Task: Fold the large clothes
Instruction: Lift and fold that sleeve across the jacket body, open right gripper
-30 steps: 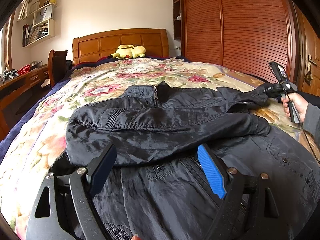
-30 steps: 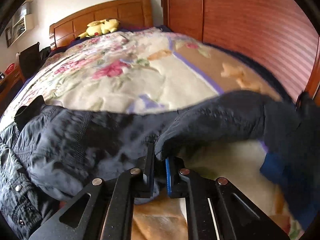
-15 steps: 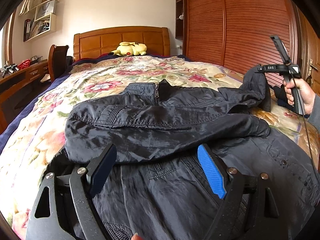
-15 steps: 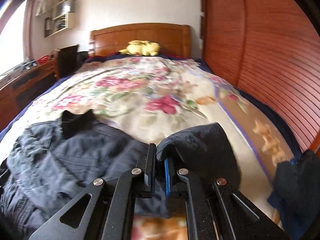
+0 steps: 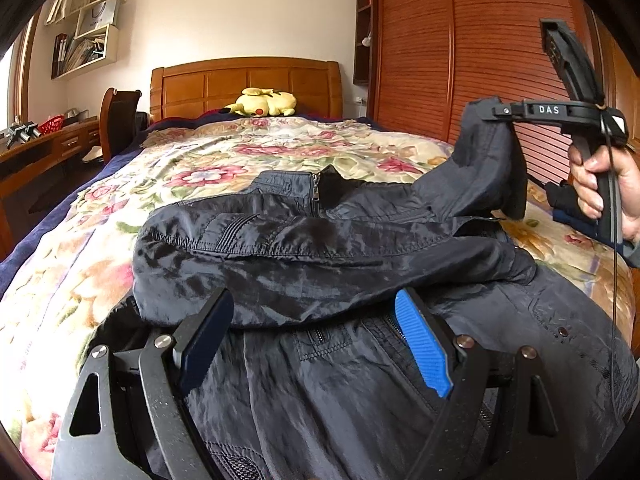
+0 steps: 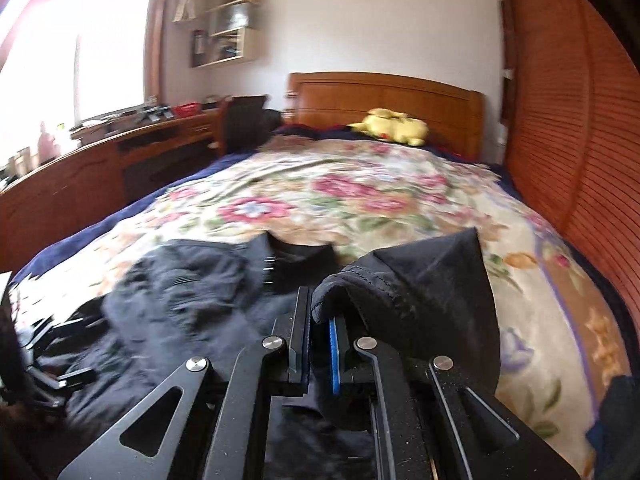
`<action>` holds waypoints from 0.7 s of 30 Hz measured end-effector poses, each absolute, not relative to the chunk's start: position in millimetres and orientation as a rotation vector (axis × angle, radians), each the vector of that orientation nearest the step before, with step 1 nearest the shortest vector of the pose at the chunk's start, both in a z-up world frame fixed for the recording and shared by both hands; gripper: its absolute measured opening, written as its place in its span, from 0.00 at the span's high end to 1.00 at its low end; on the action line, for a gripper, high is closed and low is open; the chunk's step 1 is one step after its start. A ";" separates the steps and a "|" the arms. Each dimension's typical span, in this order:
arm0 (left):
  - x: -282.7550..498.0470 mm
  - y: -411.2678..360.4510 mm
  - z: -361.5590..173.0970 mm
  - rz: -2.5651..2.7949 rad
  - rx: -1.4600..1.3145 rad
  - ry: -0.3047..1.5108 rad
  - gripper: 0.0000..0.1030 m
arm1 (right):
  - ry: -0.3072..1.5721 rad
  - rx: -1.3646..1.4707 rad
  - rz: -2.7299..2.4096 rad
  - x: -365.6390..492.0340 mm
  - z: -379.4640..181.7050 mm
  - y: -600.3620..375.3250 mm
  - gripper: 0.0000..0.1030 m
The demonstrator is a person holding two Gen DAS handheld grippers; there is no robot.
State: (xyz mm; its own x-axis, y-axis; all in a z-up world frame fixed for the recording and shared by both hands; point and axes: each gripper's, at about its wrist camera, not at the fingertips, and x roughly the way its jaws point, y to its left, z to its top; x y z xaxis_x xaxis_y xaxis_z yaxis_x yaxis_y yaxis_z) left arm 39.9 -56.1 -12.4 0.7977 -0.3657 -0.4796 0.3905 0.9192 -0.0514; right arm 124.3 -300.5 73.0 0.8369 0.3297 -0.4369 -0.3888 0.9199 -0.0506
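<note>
A dark jacket (image 5: 304, 248) lies spread on the bed, collar and zip toward the headboard, one sleeve folded across its chest. My left gripper (image 5: 316, 332) hovers open just above the jacket's lower front, nothing between its blue pads. My right gripper (image 6: 320, 320) is shut on the cuff of the other sleeve (image 6: 436, 300). In the left wrist view a hand holds that gripper (image 5: 486, 114) high at the right, and the sleeve (image 5: 484, 168) hangs from it down to the shoulder.
The floral bedspread (image 5: 208, 168) covers the bed, with a yellow plush toy (image 5: 264, 102) by the wooden headboard (image 5: 244, 80). A slatted wardrobe (image 5: 460, 48) runs along the right. A desk and chair (image 5: 116, 120) stand at the left. Dark blue cloth (image 6: 616, 412) lies at the bed's right edge.
The right gripper has lifted the sleeve cuff off the bed and carried it up and toward the jacket's middle, rolling as it went. The left gripper has stayed put.
</note>
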 end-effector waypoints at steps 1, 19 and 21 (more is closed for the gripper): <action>39.5 -55.8 -12.0 -0.407 0.049 0.502 0.19 | 0.443 -0.147 0.399 126.3 70.7 -300.1 0.93; 29.7 -41.1 10.9 -0.390 0.044 0.429 0.19 | 0.673 -0.162 0.491 128.7 0.1 -279.8 0.80; 27.6 -38.1 11.4 -0.393 0.039 0.429 0.19 | 0.681 -0.179 0.491 116.8 2.3 -273.4 0.78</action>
